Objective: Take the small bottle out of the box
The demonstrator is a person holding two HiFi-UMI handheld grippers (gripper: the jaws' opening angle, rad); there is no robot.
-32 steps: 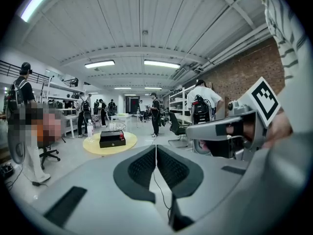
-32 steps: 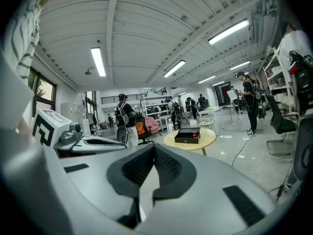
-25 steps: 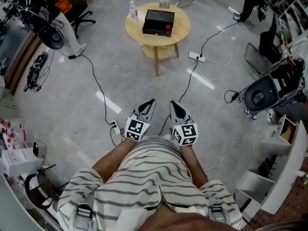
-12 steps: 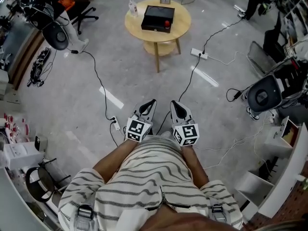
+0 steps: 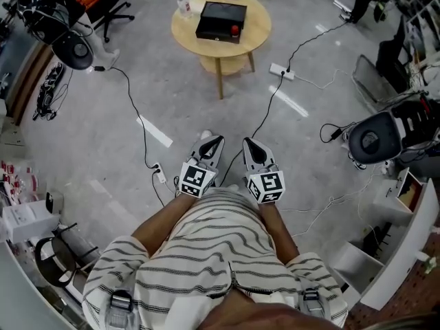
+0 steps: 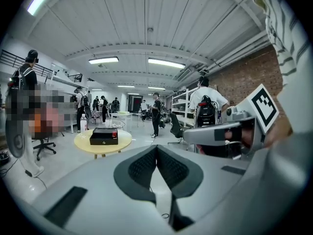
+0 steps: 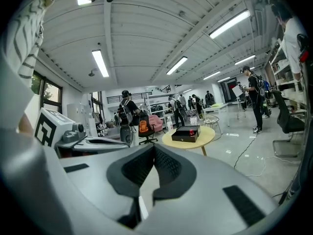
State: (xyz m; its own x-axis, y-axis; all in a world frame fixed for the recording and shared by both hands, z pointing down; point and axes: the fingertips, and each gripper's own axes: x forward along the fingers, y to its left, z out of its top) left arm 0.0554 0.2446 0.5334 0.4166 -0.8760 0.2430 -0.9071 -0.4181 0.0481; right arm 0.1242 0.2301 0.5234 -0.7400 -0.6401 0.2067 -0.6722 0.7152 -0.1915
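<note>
The left gripper (image 5: 210,147) and the right gripper (image 5: 250,148) are side by side, close to the person's tummy. Both point the same way, up the head view. The jaws of both are shut tight, and nothing is between them. The black box (image 5: 221,20) sits on the round wooden table (image 5: 256,41), right at 12 o'clock from the grippers and well apart from them, with bare floor in between. The box's long side runs from 9 o'clock to 3 o'clock, so it lies flat across the way. A little red thing (image 5: 235,29) is at the box's near right corner, at about 5 o'clock on the box. I think it may be the small bottle, but it is too small to tell. A clear bottle (image 5: 182,3) stands on the table at 10 o'clock from the box. Both grippers look about as far from the box as each other. The red thing is a bit more on the right gripper's side, so that one seems better placed to get it.
</note>
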